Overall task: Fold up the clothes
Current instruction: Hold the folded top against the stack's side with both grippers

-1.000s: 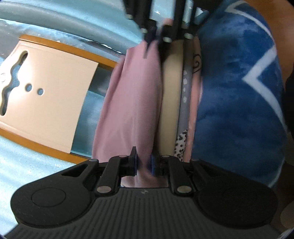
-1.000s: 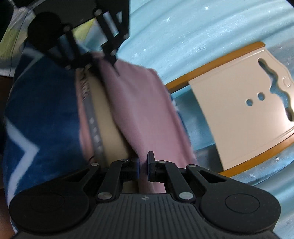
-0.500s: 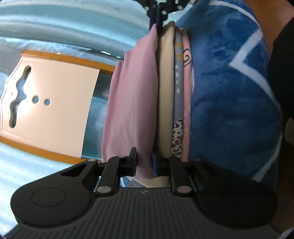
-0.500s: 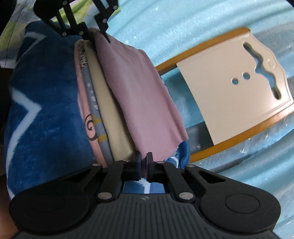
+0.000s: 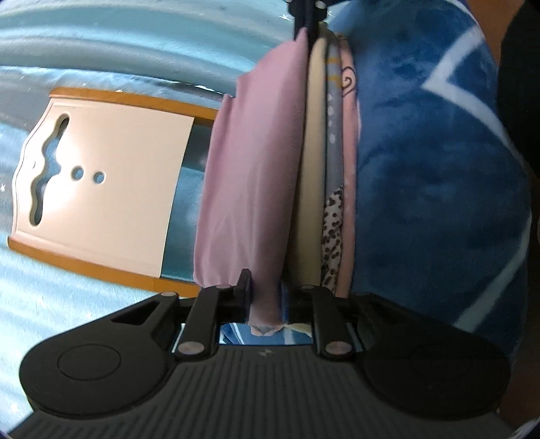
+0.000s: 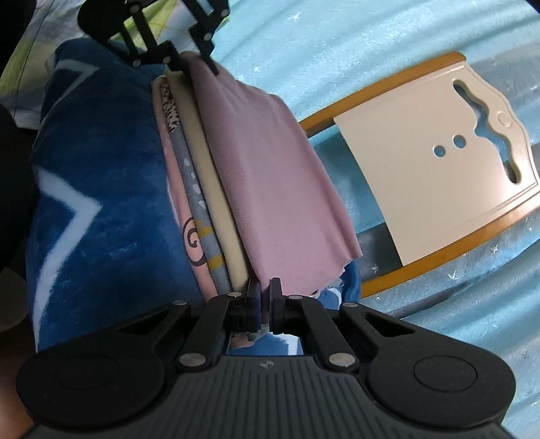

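A folded pink cloth (image 5: 249, 185) lies stretched along the top of a stack of folded clothes (image 5: 308, 169): a cream piece, a grey patterned one and a pink one with leopard print. My left gripper (image 5: 265, 290) is shut on the near end of the pink cloth. At the far end, the right gripper (image 5: 305, 20) pinches the other edge. In the right wrist view the pink cloth (image 6: 270, 169) runs from my right gripper (image 6: 264, 297), shut on it, up to the left gripper (image 6: 194, 66). The stack (image 6: 216, 189) sits under it.
The stack rests against a thick blue blanket (image 5: 432, 185) with white lines, also seen as the blanket (image 6: 101, 169) in the right wrist view. A cream folding board with an orange rim (image 5: 101, 189) (image 6: 438, 185) lies beside the stack on the light blue bed cover (image 6: 337, 50).
The two grippers have drawn further apart, pulling the pink cloth out long and flat over the stack. Both keep hold of its ends.
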A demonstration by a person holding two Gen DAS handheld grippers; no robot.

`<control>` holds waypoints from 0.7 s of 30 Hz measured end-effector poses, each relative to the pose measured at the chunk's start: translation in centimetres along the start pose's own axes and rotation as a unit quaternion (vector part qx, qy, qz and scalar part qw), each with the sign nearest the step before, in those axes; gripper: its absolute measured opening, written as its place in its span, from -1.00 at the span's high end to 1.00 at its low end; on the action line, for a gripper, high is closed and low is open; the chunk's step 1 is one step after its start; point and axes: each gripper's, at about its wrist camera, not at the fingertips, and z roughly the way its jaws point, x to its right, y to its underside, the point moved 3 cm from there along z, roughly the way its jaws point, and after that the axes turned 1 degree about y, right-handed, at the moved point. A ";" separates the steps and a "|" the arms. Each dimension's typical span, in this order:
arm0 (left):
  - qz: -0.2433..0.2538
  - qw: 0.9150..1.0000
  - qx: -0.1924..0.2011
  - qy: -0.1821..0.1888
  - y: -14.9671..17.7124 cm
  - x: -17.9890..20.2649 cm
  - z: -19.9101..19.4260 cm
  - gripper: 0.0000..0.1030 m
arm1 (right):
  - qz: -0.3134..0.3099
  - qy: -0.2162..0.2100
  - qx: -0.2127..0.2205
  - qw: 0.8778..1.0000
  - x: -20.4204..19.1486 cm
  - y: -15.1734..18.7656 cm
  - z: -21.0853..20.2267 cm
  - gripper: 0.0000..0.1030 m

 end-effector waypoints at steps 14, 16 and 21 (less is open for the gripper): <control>0.054 0.999 -0.001 -0.005 -0.3 1.8 0.2 0.79 | 0.029 0.003 -0.009 1.000 -0.4 0.5 0.1 0.98; 0.047 0.999 -0.003 0.010 -0.4 1.3 0.1 0.79 | 0.041 0.002 -0.010 0.999 -0.2 0.4 0.0 0.97; 0.040 0.999 -0.005 0.022 -0.7 0.6 -0.1 0.78 | 0.046 -0.002 -0.010 0.999 0.0 0.3 0.0 0.98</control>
